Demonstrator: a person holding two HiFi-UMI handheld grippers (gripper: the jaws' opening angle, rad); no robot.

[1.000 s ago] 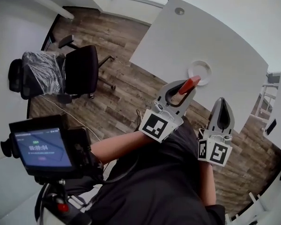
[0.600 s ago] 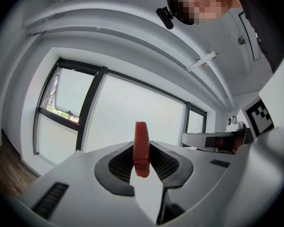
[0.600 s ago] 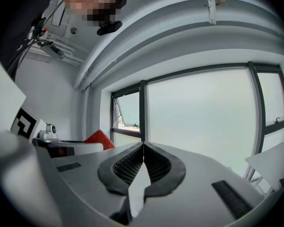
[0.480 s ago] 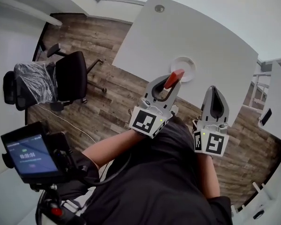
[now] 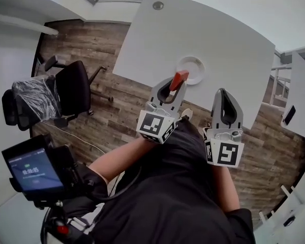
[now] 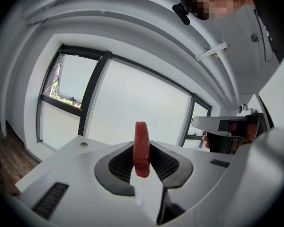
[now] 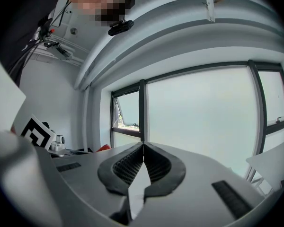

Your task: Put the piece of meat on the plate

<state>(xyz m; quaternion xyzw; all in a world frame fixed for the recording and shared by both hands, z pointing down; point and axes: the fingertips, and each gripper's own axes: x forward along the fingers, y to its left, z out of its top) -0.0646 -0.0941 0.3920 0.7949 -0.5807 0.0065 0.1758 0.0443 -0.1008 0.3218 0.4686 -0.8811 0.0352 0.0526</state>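
My left gripper [image 5: 175,83] is shut on a red piece of meat [image 5: 179,79], which stands on edge between its pads [image 6: 142,148]. In the head view it hangs over the near edge of the white table [image 5: 157,39], just short of the small white plate [image 5: 191,70]. My right gripper [image 5: 224,96] is held to the right of it, over the floor near the table's edge. Its jaws meet tip to tip with nothing between them [image 7: 143,148]. The plate does not show in either gripper view.
A black office chair [image 5: 71,90] stands on the wooden floor [image 5: 86,44] at the left. A phone with a timer [image 5: 30,172] is mounted at the lower left. A round grommet [image 5: 157,5] marks the table's far end. Large windows [image 6: 132,103] fill both gripper views.
Both grippers have moved forward toward the table, the left one sinking with the meat still in it and now close to the plate. Neither gripper's jaws have changed.
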